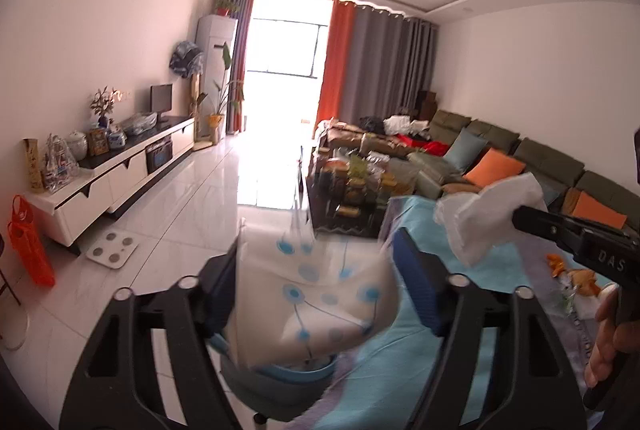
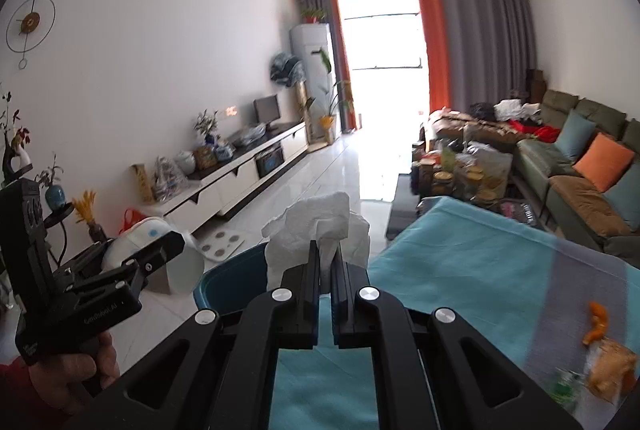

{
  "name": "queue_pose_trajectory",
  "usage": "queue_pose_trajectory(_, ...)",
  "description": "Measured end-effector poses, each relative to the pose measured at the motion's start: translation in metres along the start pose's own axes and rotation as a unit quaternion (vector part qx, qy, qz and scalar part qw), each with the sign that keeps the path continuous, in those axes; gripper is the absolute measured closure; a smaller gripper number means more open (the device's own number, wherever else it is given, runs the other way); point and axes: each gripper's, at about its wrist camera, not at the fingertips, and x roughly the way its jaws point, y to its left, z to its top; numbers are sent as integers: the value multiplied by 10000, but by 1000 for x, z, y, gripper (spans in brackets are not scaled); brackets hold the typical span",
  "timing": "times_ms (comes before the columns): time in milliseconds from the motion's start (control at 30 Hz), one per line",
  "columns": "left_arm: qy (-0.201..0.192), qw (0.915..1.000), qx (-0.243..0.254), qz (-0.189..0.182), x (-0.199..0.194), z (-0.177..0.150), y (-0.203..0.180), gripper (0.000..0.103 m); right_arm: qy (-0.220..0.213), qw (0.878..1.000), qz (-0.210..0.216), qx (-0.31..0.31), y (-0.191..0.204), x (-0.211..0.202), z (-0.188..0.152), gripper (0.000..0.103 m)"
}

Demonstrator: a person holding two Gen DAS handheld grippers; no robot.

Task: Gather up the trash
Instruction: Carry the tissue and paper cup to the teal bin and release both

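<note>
The worktop [image 2: 460, 250], draped in a teal cloth, is carrying leftover scraps near its right edge: orange peel [image 2: 597, 322] and a crumpled snack wrapper [image 2: 612, 370]. Just off its left edge a blue waste bin [image 2: 230, 278] is standing on the floor.

The step in hand looks like dropping two pieces into that bin. To do it well, each claw should be brought squarely over the bin's opening and lowered close before the jaws part, since light paper drifts.

The left claw [image 1: 316, 294] is gripping a white paper cup [image 1: 320, 294] printed with blue dots, jaws wide around its body, hovering directly above the bin [image 1: 280, 386]. The right claw [image 2: 326, 262] is pinching a crumpled white tissue [image 2: 320, 226], jaws nearly closed, pointing forward over the worktop's left edge, with the bin's rim just beside it. Both claws are being held level, side by side, well above the floor.
</note>
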Motion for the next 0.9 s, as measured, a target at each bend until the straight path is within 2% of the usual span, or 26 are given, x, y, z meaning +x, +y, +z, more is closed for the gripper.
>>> queue_pose_trajectory(67, 12, 10000, 2, 73, 4, -1, 7, 38, 68, 9999, 54, -93, 5, 11, 3, 100)
queue_pose_trajectory(167, -25, 10000, 30, -50, 22, -6, 11, 38, 206, 9995, 136, -178, 15, 29, 7, 100)
queue_pose_trajectory(200, -37, 9996, 156, -213, 38, -10, 15, 47, 231, 9994, 158, -215, 18, 34, 8, 100)
queue_pose_trajectory(233, 103, 9991, 368, -194, 65, -14, 14, 61, 250, 9992, 172, -244, 20, 39, 8, 99)
queue_pose_trajectory(267, 458, 9981, 376, -160, 90, -15, 4, 73, 429, 9985, 174, -291, 23, 48, 7, 99)
queue_pose_trajectory(300, 870, 9949, -41, -505, 110, -10, 16, 94, 563, 9978, 191, -302, 23, 54, 5, 99)
queue_pose_trajectory(333, 842, 9945, -181, -590, 116, -4, 22, 91, 601, 9974, 217, -335, 24, 58, 5, 99)
queue_pose_trajectory(367, 652, 9968, 169, -419, 118, 0, 17, 87, 641, 9970, 216, -372, 26, 61, 4, 99)
queue_pose_trajectory(400, 606, 9971, 215, -406, 120, 2, 19, 82, 774, 9960, 210, -389, 28, 68, 2, 99)
queue_pose_trajectory(467, 662, 9963, -57, -554, 127, 7, 31, 82, 848, 9957, 230, -304, 26, 74, 2, 99)
queue_pose_trajectory(533, 527, 9977, 83, -428, 134, 8, 34, 82, 1067, 9936, 268, -243, 26, 87, 0, 99)
queue_pose_trajectory(600, 653, 9966, -203, -464, 140, 10, 44, 82, 1243, 9913, 317, -289, 32, 99, -2, 99)
queue_pose_trajectory(633, 594, 9971, -229, -423, 136, 8, 47, 80, 1275, 9908, 356, -287, 34, 103, -2, 99)
queue_pose_trajectory(767, 595, 9976, -32, -339, 119, 1, 52, 78, 1555, 9857, 461, -458, 52, 125, -3, 99)
queue_pose_trajectory(900, 889, 9957, -25, -276, 107, -14, 58, 78, 1810, 9804, 518, -581, 67, 142, -9, 99)
